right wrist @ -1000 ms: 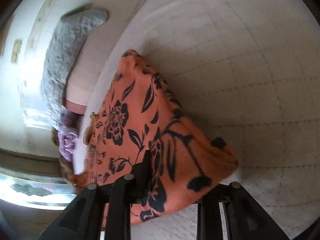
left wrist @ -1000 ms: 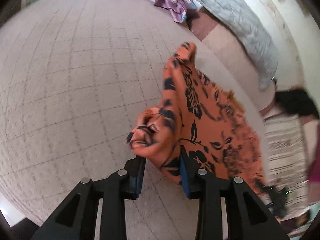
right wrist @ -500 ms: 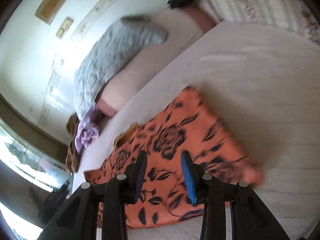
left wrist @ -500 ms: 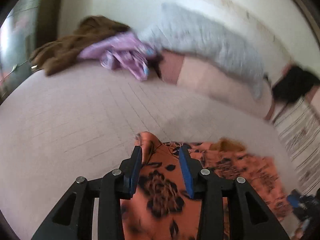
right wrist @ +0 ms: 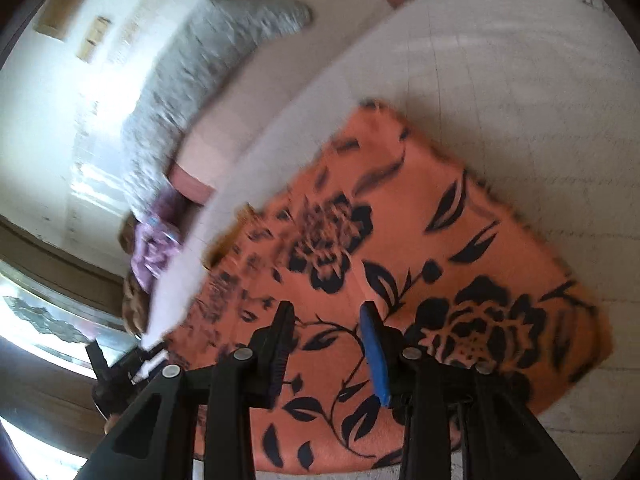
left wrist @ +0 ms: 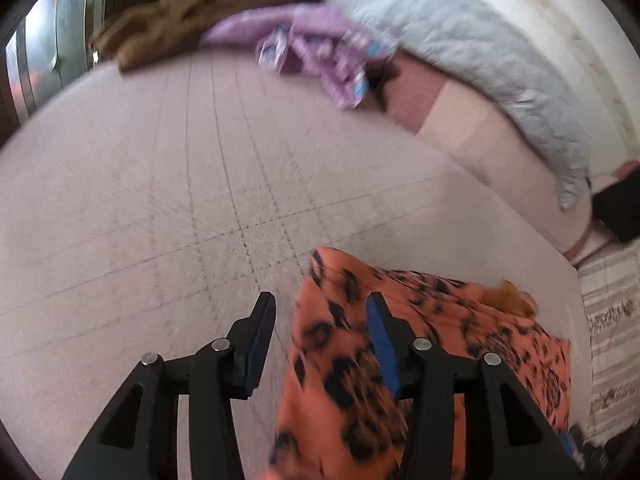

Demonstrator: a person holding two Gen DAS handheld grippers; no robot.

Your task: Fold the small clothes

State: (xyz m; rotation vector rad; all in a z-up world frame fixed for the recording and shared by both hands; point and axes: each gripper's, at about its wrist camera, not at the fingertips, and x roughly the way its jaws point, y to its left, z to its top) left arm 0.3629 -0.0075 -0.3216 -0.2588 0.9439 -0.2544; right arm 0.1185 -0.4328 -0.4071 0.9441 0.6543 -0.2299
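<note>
I've got both tongs spread, empty — left tongs (left wrist: 320, 320) and right tongs (right wrist: 326, 316) above the orange floral garment (right wrist: 400, 260), folded on the bed (left wrist: 160, 200). Next I'd regrip an edge — probably another fold.

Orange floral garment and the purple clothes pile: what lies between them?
Left wrist view: only bare gridded bedsheet separates the orange floral garment from the purple clothes pile.

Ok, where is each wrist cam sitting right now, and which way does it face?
Left wrist: behind the open left gripper, low over the bed, facing the purple clothes; only its fingers show.
Right wrist: behind the open right gripper, looking down on the orange floral garment; only its fingers show.
Shared: orange garment, grey pillow, purple clothes.
</note>
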